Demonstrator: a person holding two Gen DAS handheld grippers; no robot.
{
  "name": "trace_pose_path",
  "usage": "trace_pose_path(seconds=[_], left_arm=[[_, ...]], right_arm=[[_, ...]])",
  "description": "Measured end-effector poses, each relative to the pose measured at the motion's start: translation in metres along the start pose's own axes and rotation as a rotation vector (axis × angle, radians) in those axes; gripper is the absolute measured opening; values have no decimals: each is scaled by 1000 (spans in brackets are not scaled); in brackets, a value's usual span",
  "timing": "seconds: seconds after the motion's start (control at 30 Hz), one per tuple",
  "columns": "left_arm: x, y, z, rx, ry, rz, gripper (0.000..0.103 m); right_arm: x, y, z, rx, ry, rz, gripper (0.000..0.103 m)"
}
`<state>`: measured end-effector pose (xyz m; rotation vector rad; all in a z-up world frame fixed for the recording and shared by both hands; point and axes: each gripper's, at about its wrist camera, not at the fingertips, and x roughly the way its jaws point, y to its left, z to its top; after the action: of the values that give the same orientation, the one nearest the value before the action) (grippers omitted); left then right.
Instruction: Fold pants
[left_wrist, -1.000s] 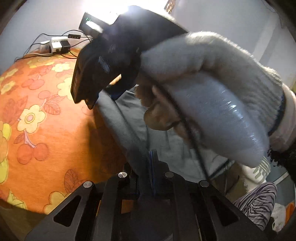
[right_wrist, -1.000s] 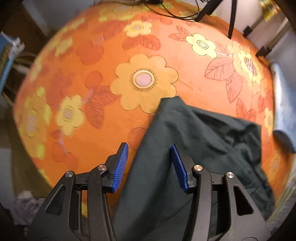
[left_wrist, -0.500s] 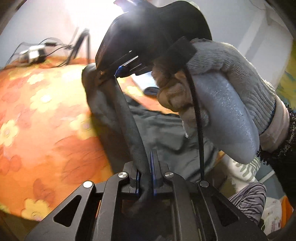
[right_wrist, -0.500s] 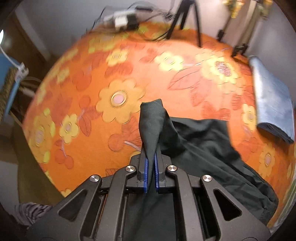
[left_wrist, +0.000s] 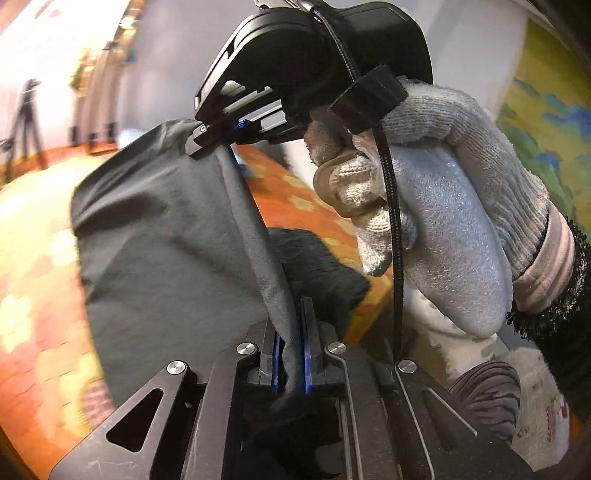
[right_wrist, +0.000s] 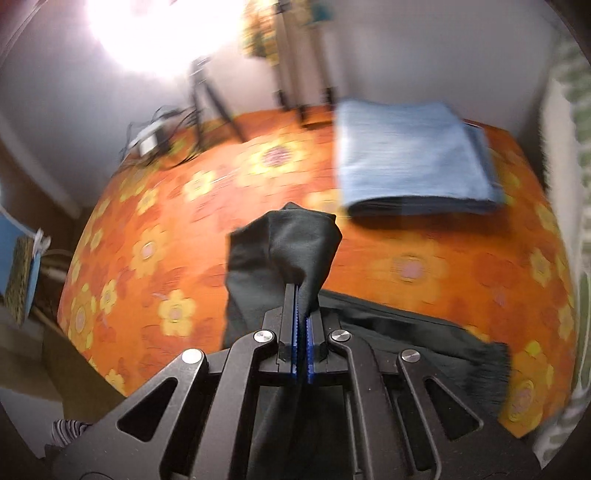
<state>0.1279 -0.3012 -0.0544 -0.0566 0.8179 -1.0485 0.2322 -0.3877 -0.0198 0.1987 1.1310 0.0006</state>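
Observation:
The dark green pants (left_wrist: 166, 258) hang stretched between both grippers above the orange flowered table (left_wrist: 33, 295). My left gripper (left_wrist: 290, 354) is shut on one edge of the cloth, which runs up from its blue pads. In the left wrist view my right gripper (left_wrist: 218, 136), held by a gloved hand (left_wrist: 443, 221), grips the far corner higher up. In the right wrist view my right gripper (right_wrist: 302, 332) is shut on a bunched fold of the pants (right_wrist: 288, 243), and the remaining cloth trails over the table edge at the lower right.
A folded light blue garment (right_wrist: 410, 162) lies at the far right of the table (right_wrist: 166, 258). A power strip with cables (right_wrist: 151, 140) and tripod legs (right_wrist: 210, 99) stand at the back edge. A bright lamp glares at the upper left.
My right gripper closed on the pants' edge and lifted it off the table. Both grippers have swung sideways and upward, raising the cloth between them.

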Motion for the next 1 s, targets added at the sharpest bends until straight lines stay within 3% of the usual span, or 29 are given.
trace_pose_path(seconds=[0.3,0.63,0.8,0.87,0.97,1.0], left_arm=[[73,-55,0,74,92,-102,7],[103,-57,-11,54,158,-109,9],[94,-69,-17,56,200,-129,43],[83,-70,-17,61,206,-124,51],[65,-56,-14,53,207,-109,53],[55,-51,-14,51,206,-96,53]], right_arm=[[-10,-123,-35,177,-20,-34,3],[11,-188,-56,238,0,-13,3],[24,-199,-59,235,10,-8,3],[24,-204,-59,254,-4,-27,4],[12,-212,-60,280,-36,-51,18],[3,-213,-63,279,-51,-62,28]])
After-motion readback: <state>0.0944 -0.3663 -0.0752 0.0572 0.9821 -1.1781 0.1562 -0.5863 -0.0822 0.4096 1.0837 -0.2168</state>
